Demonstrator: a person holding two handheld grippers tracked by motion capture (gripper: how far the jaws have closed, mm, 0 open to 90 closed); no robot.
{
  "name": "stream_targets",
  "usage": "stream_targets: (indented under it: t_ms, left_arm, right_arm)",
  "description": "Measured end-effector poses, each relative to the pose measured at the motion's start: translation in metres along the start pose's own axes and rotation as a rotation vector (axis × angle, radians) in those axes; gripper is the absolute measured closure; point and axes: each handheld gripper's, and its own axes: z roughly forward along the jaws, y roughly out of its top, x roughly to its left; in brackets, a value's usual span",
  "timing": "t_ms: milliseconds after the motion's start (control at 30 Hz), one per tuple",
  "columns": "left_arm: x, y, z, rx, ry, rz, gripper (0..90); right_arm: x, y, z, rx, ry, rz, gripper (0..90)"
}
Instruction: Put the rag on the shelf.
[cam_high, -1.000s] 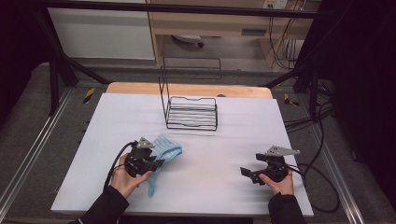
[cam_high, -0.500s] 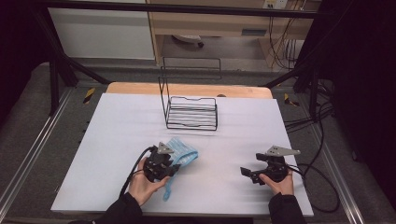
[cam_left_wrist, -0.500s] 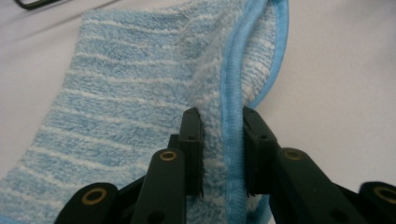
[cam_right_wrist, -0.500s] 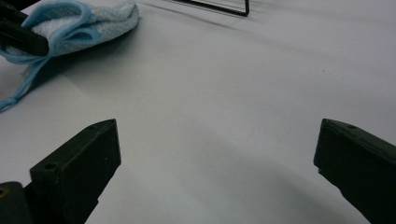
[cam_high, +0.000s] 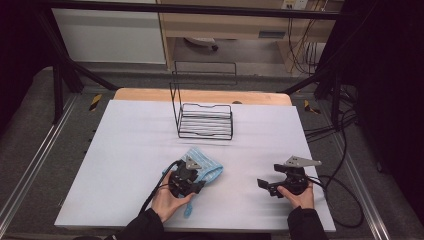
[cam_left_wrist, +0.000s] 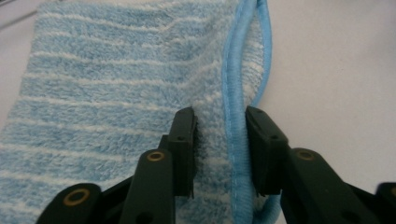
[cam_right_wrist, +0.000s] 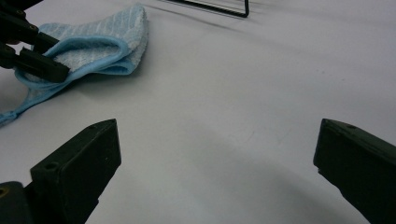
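A light blue striped towel (cam_high: 209, 168) lies folded on the white tabletop (cam_high: 125, 145), a little left of the middle near the front. My left gripper (cam_high: 196, 176) is shut on the towel's piped edge, and in the left gripper view the hem (cam_left_wrist: 233, 140) sits pinched between the two jaws of that gripper (cam_left_wrist: 220, 135). The right gripper view has the towel (cam_right_wrist: 100, 37) at its upper left, with the left gripper (cam_right_wrist: 42, 60) clamped on the fold. My right gripper (cam_high: 261, 184) stands wide open over bare table at the front right, with nothing between the jaws (cam_right_wrist: 215, 154).
A black wire rack (cam_high: 206, 120) stands at the middle back of the table, its front rail (cam_right_wrist: 215, 7) at the top of the right gripper view. The towel's hanging loop (cam_high: 189, 210) trails toward the front edge. Cables (cam_high: 345, 195) hang off the right side.
My left gripper has moved to the right across the table, dragging the towel along with it. The right gripper has stayed in place and open.
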Motion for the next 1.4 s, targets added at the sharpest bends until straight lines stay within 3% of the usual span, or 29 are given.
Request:
stream_targets:
  t_ms: [133, 233, 400, 533, 700, 800, 1000, 1067, 1233, 1400]
  left_arm:
    - [0.005, -0.001, -0.008, -0.011, -0.068, 0.014, 54.3]
    - [0.010, -0.002, -0.017, -0.027, -0.067, 0.050, 43.9]
    - [0.025, -0.005, -0.037, -0.065, -0.076, 0.062, 33.5]
    - [0.045, -0.006, -0.047, -0.089, -0.057, 0.053, 27.6]
    - [0.076, -0.014, -0.054, -0.084, -0.042, 0.001, 22.3]
    - [0.091, -0.019, -0.054, -0.067, -0.006, -0.009, 21.0]
    - [0.108, -0.030, -0.045, -0.051, -0.010, -0.036, 30.6]
    - [0.108, -0.032, -0.041, -0.021, -0.022, -0.034, 36.7]
    - [0.107, -0.035, -0.038, -0.002, -0.047, -0.037, 48.2]
    - [0.105, -0.038, -0.037, 0.007, -0.066, -0.039, 57.5]
  right_arm:
    - [0.001, 0.000, 0.001, -0.005, -0.002, 0.009, 1.6]
    - [0.002, 0.001, 0.001, -0.004, -0.009, 0.008, 1.6]
    - [0.004, 0.002, 0.003, -0.009, -0.015, 0.020, 2.2]
    - [0.008, 0.005, 0.006, -0.014, -0.027, 0.019, 3.9]
    - [0.017, 0.011, 0.014, -0.018, -0.043, 0.014, 6.7]
    - [0.025, 0.017, 0.021, -0.023, -0.060, 0.011, 8.1]
    - [0.040, 0.027, 0.040, -0.009, -0.082, 0.004, 10.1]
    - [0.046, 0.031, 0.048, 0.000, -0.083, 0.008, 12.4]
    - [0.062, 0.043, 0.068, 0.006, -0.045, 0.025, 22.6]
    - [0.077, 0.051, 0.095, 0.051, -0.059, 0.008, 34.9]
